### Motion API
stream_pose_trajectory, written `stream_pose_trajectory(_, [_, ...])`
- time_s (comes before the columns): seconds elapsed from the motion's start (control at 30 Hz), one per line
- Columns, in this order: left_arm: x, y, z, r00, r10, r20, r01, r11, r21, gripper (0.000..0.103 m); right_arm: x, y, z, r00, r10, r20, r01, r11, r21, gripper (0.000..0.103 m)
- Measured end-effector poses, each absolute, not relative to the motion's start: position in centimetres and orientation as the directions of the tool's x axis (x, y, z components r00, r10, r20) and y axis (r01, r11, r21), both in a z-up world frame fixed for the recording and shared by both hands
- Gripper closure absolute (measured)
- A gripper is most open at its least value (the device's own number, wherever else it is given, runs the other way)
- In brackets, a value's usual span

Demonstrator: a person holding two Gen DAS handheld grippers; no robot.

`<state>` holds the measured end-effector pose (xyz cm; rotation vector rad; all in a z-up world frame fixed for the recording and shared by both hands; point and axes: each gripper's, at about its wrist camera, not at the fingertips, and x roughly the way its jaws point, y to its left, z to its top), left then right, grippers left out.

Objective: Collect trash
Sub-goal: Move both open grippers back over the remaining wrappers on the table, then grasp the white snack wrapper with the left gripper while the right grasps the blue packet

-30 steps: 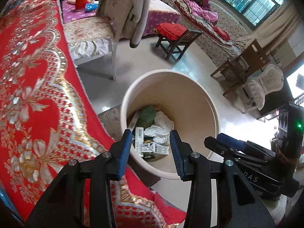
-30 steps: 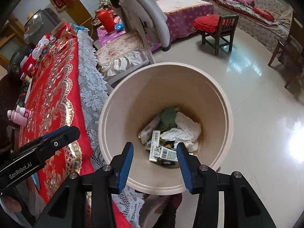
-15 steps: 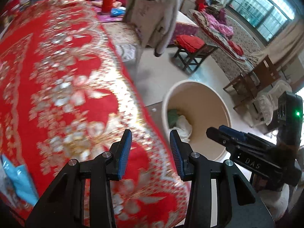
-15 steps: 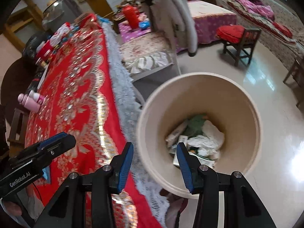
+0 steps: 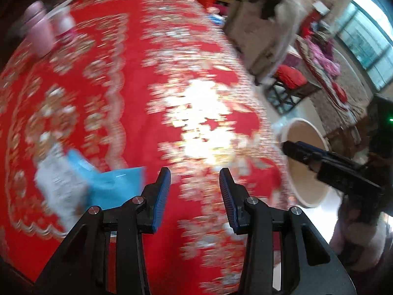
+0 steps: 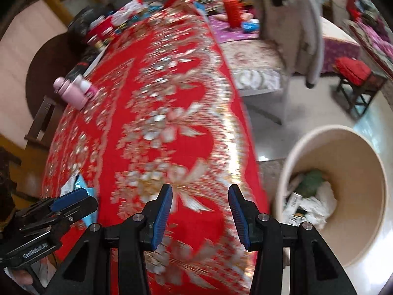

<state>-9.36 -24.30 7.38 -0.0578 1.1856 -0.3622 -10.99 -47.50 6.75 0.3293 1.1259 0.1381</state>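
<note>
Red and gold tablecloth [image 6: 152, 127] fills both views now, where a second ago both cameras stared straight down into the beige bin [image 6: 368, 172]; the bin has slid out to about 3 o'clock in the right wrist view and sits on the floor beside the table edge with cartons and crumpled paper in it. So I'd guess the drop-off is done and both hands are swinging back for more. Next likely piece: blue and white wrapper [image 5: 98, 184], lying flat on the cloth at 9 o'clock of the left gripper [image 5: 195, 191], just beside its left finger. Right gripper [image 6: 200, 209] hovers over bare cloth. Both sets of fingers stand partly apart, gripping nothing, same gap as before.
</note>
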Motion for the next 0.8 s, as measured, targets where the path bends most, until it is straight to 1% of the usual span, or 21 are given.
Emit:
stream_pose_trajectory(0.23, [-9.4, -14.5, 5.7, 0.331, -0.204, -0.921, 0.033, 0.978, -0.204, 0.064, -8.8, -42.3, 6.9, 0.4, 0.324, -0.857, -0.048, 0.941, 0.334, 0.058])
stream_pose_trajectory(0.43, [-11.5, -7.1, 5.5, 0.329, -0.142, -0.934, -0.119, 0.975, -0.19, 0.064, -7.7, -37.6, 6.4, 0.34, 0.393, -0.854, -0.154, 0.92, 0.361, 0.056])
stream_pose_trajectory(0.47, [-11.7, -6.2, 5.6, 0.331, -0.134, -0.934, -0.135, 0.973, -0.187, 0.064, -7.6, -36.5, 6.2, 0.324, 0.408, -0.853, -0.182, 0.912, 0.367, 0.052])
stream_pose_trajectory(0.5, [-12.1, -5.2, 5.7, 0.334, -0.127, -0.934, -0.153, 0.971, -0.186, 0.064, -7.6, -35.6, 6.2, 0.31, 0.42, -0.853, -0.206, 0.905, 0.371, 0.045])
stream_pose_trajectory(0.57, [-12.7, -3.8, 6.2, 0.342, -0.122, -0.932, -0.177, 0.965, -0.192, 0.064, -7.7, -33.4, 6.1, 0.277, 0.446, -0.851, -0.268, 0.886, 0.378, 0.039])
stream_pose_trajectory(0.63, [-13.4, -2.8, 6.9, 0.355, -0.132, -0.926, -0.19, 0.959, -0.209, 0.064, -7.8, -31.0, 6.1, 0.247, 0.462, -0.852, -0.337, 0.865, 0.372, 0.037])
stream_pose_trajectory(0.7, [-13.6, -2.2, 7.5, 0.371, -0.151, -0.916, -0.192, 0.953, -0.235, 0.064, -7.8, -29.0, 6.2, 0.224, 0.464, -0.857, -0.401, 0.845, 0.353, 0.032])
stream_pose_trajectory(0.8, [-13.6, -1.5, 8.5, 0.399, -0.181, -0.899, -0.198, 0.94, -0.277, 0.063, -7.9, -25.6, 6.1, 0.193, 0.444, -0.875, -0.513, 0.806, 0.296, 0.028])
